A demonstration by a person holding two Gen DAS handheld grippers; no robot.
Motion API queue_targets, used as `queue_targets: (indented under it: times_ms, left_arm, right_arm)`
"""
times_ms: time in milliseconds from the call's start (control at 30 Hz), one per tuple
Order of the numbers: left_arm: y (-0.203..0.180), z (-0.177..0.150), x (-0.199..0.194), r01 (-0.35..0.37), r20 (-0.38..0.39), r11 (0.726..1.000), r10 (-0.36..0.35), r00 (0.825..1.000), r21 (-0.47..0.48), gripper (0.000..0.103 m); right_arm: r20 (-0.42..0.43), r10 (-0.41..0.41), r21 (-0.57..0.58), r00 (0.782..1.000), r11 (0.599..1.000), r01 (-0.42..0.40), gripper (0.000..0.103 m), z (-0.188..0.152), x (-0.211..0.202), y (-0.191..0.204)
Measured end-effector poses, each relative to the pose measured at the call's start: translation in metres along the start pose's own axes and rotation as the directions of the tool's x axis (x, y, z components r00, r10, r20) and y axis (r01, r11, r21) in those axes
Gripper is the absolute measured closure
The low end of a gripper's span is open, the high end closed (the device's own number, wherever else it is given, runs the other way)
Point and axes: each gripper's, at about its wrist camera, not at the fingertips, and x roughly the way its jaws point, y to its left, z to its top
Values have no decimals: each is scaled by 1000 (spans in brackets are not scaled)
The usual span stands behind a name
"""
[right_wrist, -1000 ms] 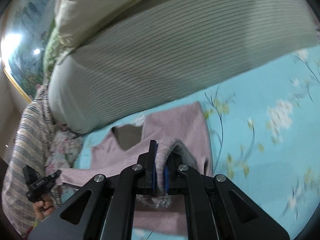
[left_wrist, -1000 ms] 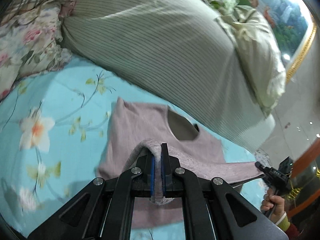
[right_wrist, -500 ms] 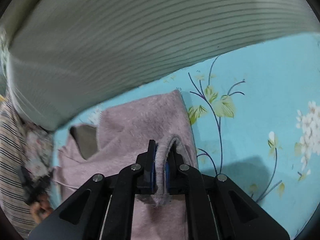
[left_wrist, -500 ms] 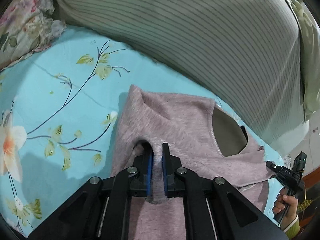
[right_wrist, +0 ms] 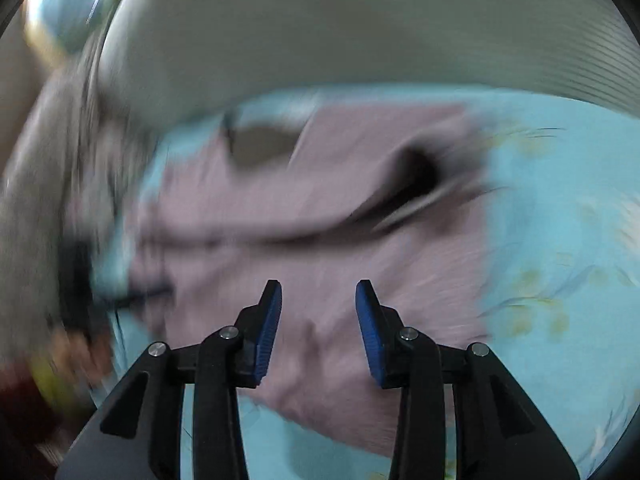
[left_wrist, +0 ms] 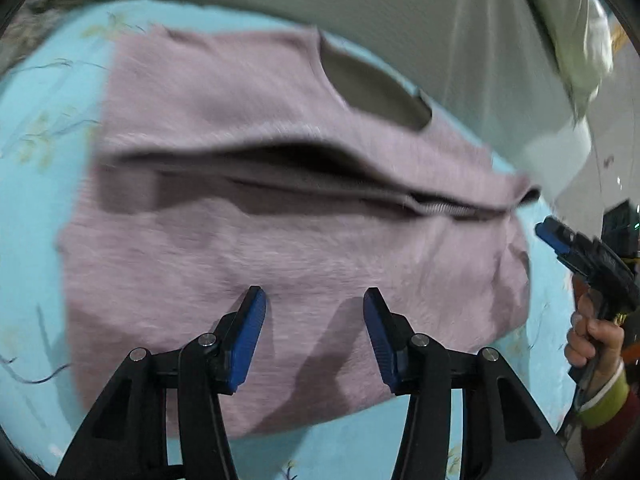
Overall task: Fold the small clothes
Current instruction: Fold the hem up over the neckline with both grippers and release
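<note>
Surface: a bed sheet (left_wrist: 28,208), light blue with printed flowers and thin dark stems, covered the whole working area
Room: a large grey striped pillow (left_wrist: 400,20) lay along the sheet's far edge from 10 to 2 o'clock in the left wrist view; a pale cream cushion (left_wrist: 580,40) sat at 2 o'clock beside it, with a pale floor or wall showing past it; the right wrist view was heavily blurred, the striped pillow filling its upper half
Garment: one pink knitted top (left_wrist: 280,240), lying on the sheet in the centre of both views, its lower part folded up over the upper part so that a dark open gap ran across the middle; its neck opening showed at 1 o'clock in the left wrist view and at 11 o'clock in the right
Left gripper (left_wrist: 314,300): spread wide with nothing between its blue pads (left_wrist: 250,340), poised at the near part of the top at 6 o'clock; contact with the cloth could not be told
Right gripper (right_wrist: 318,292): also spread wide and holding nothing, over the near part of the top; seen from the left wrist at 3 o'clock, held in the person's hand (left_wrist: 596,340)
Count: one top, two grippers, one striped pillow, one cream cushion, one hand in clear sight
</note>
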Motion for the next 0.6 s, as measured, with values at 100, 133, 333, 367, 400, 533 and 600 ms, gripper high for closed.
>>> queue_targets:
  times_ms: [100,133,333,367,400,533,600]
  left_arm:
    - [-7,15,12,-34,-9,998,35,999,52,53]
    - [-8,25,12,-36,3,997,36,999,68,53]
    - [12,100,13,-102,96,995,100,990,17,60]
    - [16,111,10,-123,116,992,122,986,2,60]
    - [22,124,6,-158,147,987,160,976,-27,58]
    - [37,151,-19,-242,229,958,272,935,-154,41]
    - [41,150,-34,-236,263,953,280,923,-189,34]
  right_arm:
    - [-30,-77,-56,997,996,75,71,20,30,-10]
    - [-15,-86,-54,996,995,85,76,27,32,-15]
    - [162,-222,163,961,967,196,79,92,9,-68]
    - [183,-247,215,952,955,207,78,99,2,-77]
    - [194,-280,257,940,939,227,76,104,-5,-84]
    - [210,-269,320,940,928,193,76,104,-27,-89]
    - [205,-256,306,945,934,187,76,95,-33,-80]
